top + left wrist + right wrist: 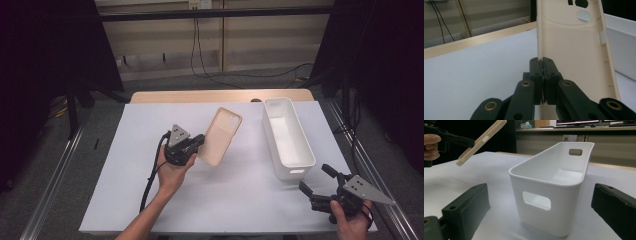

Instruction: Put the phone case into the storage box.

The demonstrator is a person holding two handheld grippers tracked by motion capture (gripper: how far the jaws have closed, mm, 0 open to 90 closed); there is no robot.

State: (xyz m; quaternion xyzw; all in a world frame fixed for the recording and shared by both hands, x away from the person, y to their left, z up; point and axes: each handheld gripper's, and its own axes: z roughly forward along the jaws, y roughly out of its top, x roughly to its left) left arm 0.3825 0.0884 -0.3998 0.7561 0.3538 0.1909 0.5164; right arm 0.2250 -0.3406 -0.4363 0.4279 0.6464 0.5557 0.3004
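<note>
The thin beige soft-plastic phone case (220, 136) looks light and a bit flexible, the sort of shell that bows if pinched mid-panel, so its long side rim is the sensible place to hold it. That is where the left gripper (196, 143) has it: its fingers (535, 72) are clenched on one long edge, and the case hangs in the air above the white sheet, well to the left of the white rectangular plastic bin (287, 137). It is tilted, hollow side facing up, with the camera cut-out at the end farther from the person. The smooth rim could slip or twist under so narrow a bite, I'd judge, so slow moves would suit it.

It has rounded corners, small button slots along the sides, and a raised lip all round.

The right gripper (316, 181) rests near the bin's near end on the tabletop (150, 200), fingers (467, 206) spread wide apart and holding nothing.
</note>
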